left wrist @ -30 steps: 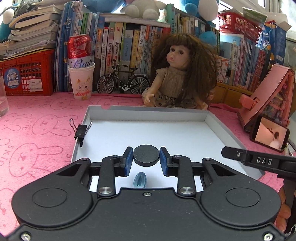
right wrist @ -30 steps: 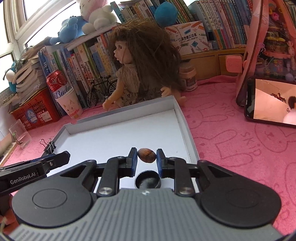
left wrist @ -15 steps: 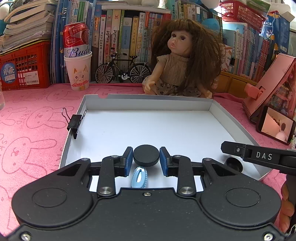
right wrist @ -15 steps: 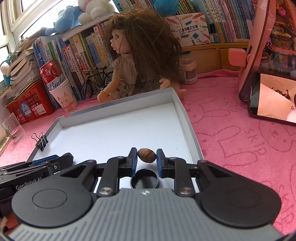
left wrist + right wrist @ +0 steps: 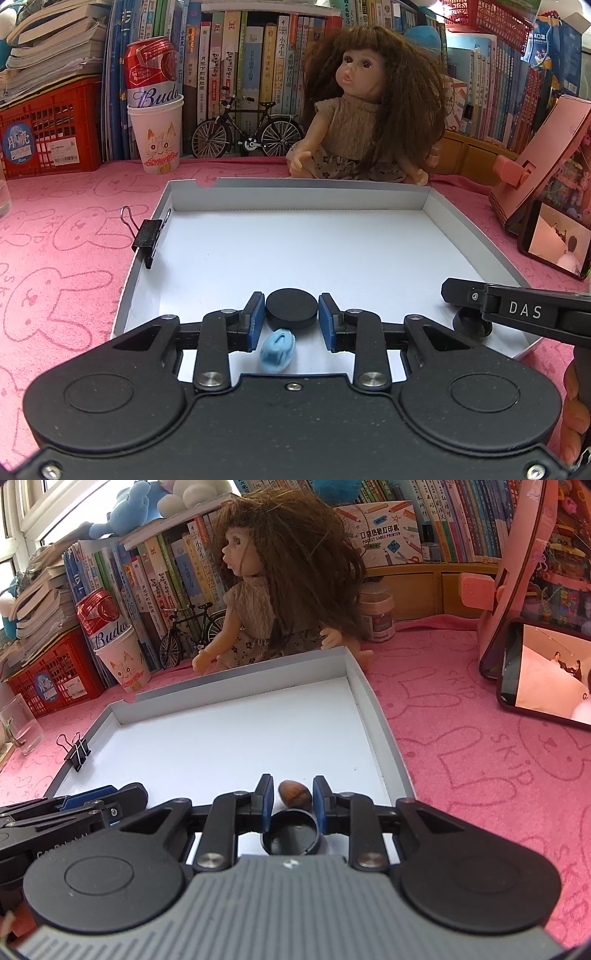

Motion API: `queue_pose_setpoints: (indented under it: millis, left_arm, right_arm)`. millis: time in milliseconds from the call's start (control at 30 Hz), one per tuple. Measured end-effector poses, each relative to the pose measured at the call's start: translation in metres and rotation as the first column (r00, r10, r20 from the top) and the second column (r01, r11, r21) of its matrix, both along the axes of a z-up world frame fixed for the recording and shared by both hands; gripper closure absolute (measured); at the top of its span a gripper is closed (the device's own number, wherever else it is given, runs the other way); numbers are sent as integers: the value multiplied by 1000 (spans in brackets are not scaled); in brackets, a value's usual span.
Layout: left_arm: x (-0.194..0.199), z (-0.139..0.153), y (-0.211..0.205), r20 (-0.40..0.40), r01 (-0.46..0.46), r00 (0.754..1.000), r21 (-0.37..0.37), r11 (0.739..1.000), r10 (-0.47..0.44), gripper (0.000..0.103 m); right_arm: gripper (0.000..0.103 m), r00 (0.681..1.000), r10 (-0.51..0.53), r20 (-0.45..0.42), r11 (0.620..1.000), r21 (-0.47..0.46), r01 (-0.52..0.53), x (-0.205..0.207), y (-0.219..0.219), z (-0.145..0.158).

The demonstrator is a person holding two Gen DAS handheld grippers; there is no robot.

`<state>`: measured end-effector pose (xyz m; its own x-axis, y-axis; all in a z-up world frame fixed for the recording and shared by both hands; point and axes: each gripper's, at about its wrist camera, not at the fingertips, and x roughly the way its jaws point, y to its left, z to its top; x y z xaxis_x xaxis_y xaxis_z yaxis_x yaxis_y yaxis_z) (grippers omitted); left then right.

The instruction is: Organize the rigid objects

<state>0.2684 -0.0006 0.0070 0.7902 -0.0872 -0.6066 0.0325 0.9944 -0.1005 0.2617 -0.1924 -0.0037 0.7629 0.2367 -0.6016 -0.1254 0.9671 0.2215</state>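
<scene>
1. Both grippers have sunk closer to the white tray (image 5: 461, 236) than they were a second ago, and the right gripper (image 5: 293, 800) has just been opening its jaws a little
2. Right gripper: the brown nut (image 5: 294, 793) sits between its blue pads, and there is now a thin gap on each side, so the pads look like they have let go; the nut seems to rest on the tray floor near the right wall
3. Just under those jaws, closer to the camera, sits a small black cup (image 5: 291, 832) with its open side up
4. Left gripper (image 5: 291, 316): it is pinching a flat black disc (image 5: 291, 308), which lies flat between the pads, low over the tray floor
5. A little blue bead (image 5: 277, 350) lies on the tray right under that disc, a bit toward the camera
6. My guess: the disc is the lid for the cup, which lies off to the right of the left gripper, so the left hand would have to go that way, and the right gripper is the nearer one
</scene>
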Motion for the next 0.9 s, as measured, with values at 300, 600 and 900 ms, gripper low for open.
queue_pose_setpoints:
  millis: [300, 600, 900]
  left_arm:
    - [-6, 8, 2, 4, -2, 1000, -6, 1000, 2, 53]
    - [-25, 22, 2, 32, 24, 999, -10, 1000, -23, 35]
    - [-55, 36, 2, 77, 62, 995, -19, 998, -60, 25]
  right_arm:
    - [40, 999, 28, 42, 1000, -9, -27, -9, 3, 13]
    - [27, 997, 41, 58, 999, -2, -41, -24, 0, 26]
    - [16, 994, 59, 97, 998, -14, -58, -50, -5, 39]
